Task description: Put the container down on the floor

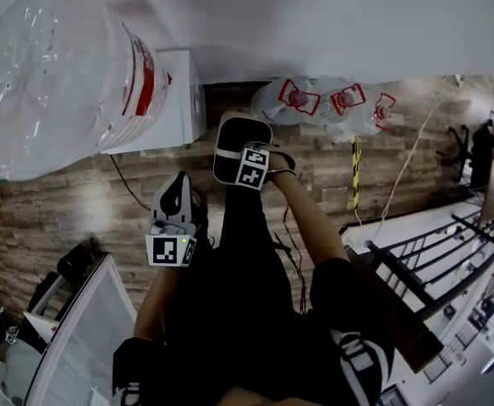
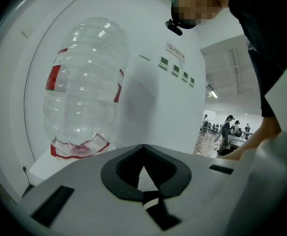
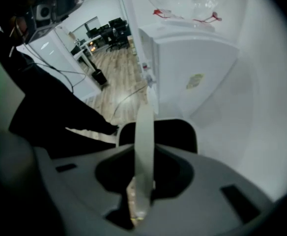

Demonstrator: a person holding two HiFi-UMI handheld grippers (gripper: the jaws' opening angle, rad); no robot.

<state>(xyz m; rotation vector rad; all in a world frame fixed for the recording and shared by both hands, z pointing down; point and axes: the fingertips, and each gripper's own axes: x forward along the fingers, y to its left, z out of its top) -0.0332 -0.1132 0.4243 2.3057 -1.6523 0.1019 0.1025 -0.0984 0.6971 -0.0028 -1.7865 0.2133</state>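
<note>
I'd say the lowering is under way: the right tongs (image 3: 144, 149) are clenched on the black container (image 1: 235, 145), which hangs above the wooden floor (image 1: 52, 214), the left tongs (image 2: 143, 149) closed on nothing; next it needs setting flat, then letting go

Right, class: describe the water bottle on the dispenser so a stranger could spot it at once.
Find the white wall. Against it stands a white dispenser, with the bottle upside down on top. The other bottles sit on the floor.
</note>
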